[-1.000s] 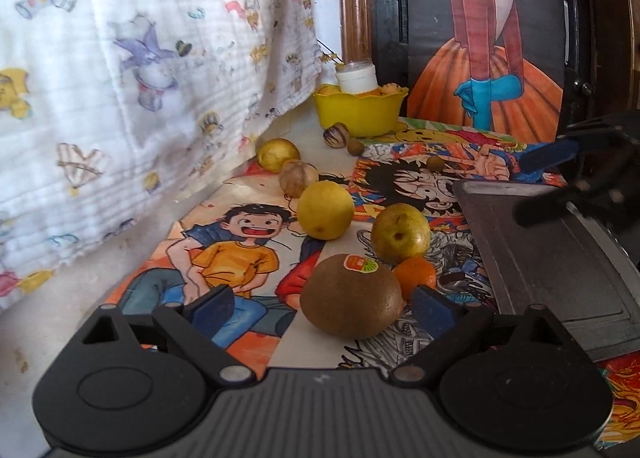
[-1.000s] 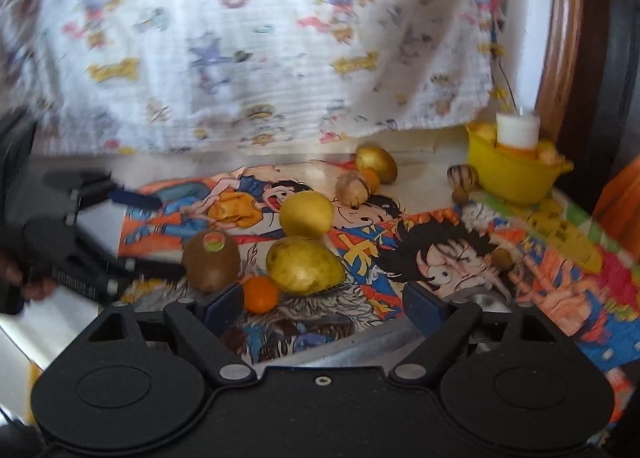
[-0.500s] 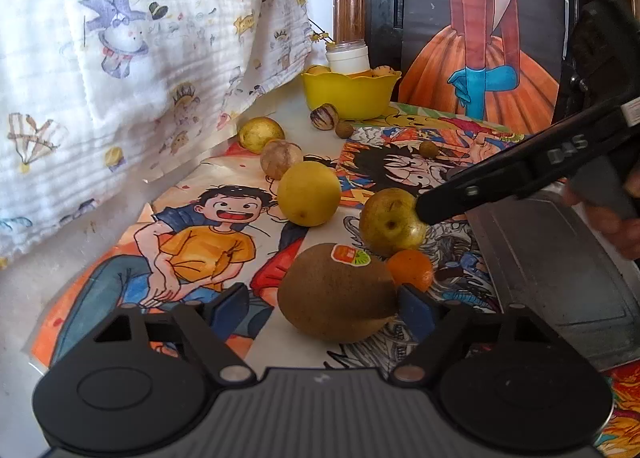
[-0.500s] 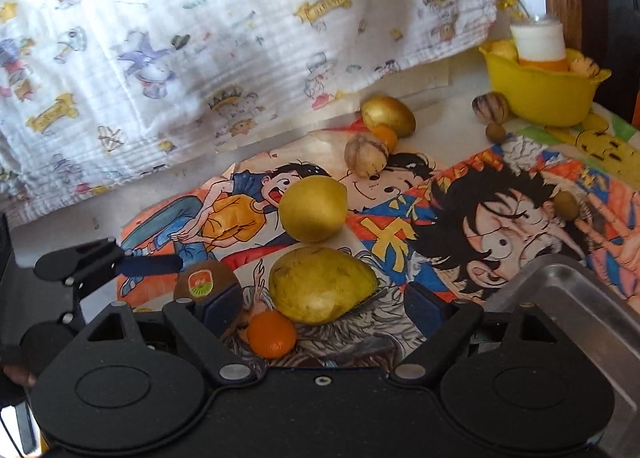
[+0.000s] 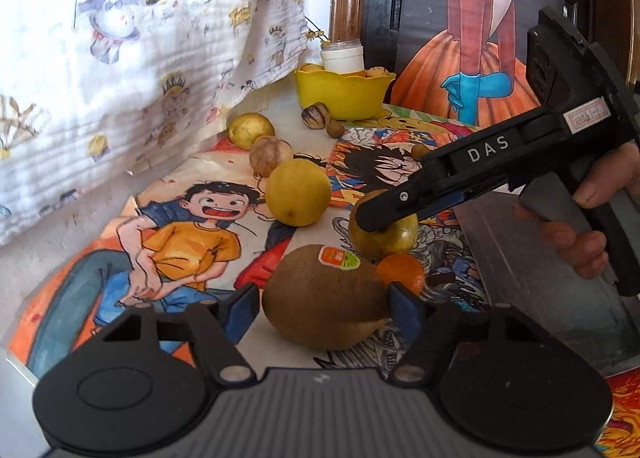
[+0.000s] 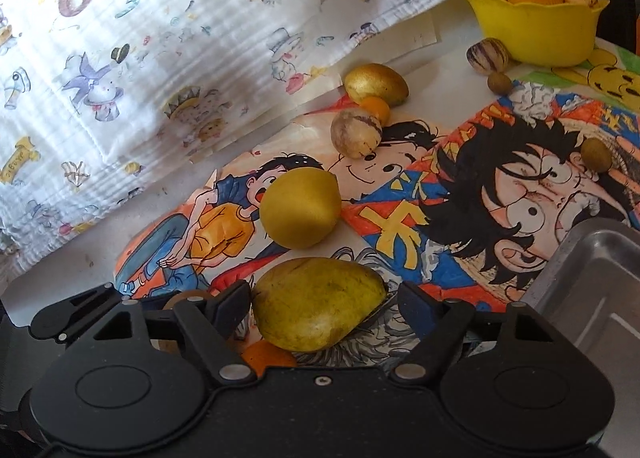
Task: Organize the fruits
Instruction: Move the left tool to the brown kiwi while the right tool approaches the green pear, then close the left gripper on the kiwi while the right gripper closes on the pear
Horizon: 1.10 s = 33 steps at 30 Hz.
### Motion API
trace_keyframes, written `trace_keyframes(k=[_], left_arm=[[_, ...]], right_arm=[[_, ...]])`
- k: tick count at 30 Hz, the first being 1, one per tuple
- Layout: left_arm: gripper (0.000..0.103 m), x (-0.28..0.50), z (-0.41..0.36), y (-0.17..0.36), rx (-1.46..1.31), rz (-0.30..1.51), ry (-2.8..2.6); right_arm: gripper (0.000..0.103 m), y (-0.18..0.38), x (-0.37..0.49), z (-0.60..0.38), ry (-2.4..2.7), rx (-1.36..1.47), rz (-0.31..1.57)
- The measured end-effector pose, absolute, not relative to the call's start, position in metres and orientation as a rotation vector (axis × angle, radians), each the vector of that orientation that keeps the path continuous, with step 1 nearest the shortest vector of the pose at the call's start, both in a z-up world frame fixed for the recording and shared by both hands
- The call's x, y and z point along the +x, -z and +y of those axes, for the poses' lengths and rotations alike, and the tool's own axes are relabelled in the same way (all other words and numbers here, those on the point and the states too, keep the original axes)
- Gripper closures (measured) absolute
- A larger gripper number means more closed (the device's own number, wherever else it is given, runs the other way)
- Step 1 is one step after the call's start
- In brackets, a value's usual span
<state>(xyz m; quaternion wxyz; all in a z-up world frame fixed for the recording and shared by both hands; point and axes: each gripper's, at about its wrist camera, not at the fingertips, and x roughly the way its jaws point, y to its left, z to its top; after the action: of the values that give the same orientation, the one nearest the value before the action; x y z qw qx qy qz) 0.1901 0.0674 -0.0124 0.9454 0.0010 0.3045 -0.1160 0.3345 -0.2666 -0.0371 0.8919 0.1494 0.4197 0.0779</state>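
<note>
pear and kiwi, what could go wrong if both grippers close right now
The small orange lies against both the kiwi and the pear, so lifting either may send it rolling. The right gripper and left gripper work close together and could collide when lifting. The pear's rounded skin might slip.

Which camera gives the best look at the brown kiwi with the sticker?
The left wrist view: the kiwi fills the gap between the open left gripper fingers, sticker showing. The right wrist view shows at most a brown sliver behind its own gripper finger, too hidden to be sure.
</note>
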Motion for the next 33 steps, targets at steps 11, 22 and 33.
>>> trace_keyframes(k=[11, 22, 33], left_arm=[[0.034, 0.185, 0.068, 0.014, -0.036, 0.61, 0.209], [0.035, 0.182, 0.068, 0.012, -0.125, 0.608, 0.125], [0.035, 0.181, 0.071, 0.013, -0.176, 0.598, 0.095]], right_arm=[[0.026, 0.043, 0.334, -0.266, -0.179, 0.331, 0.858], [0.027, 0.048, 0.329, -0.274, -0.187, 0.397, 0.821], [0.027, 0.049, 0.321, -0.282, -0.194, 0.442, 0.796]])
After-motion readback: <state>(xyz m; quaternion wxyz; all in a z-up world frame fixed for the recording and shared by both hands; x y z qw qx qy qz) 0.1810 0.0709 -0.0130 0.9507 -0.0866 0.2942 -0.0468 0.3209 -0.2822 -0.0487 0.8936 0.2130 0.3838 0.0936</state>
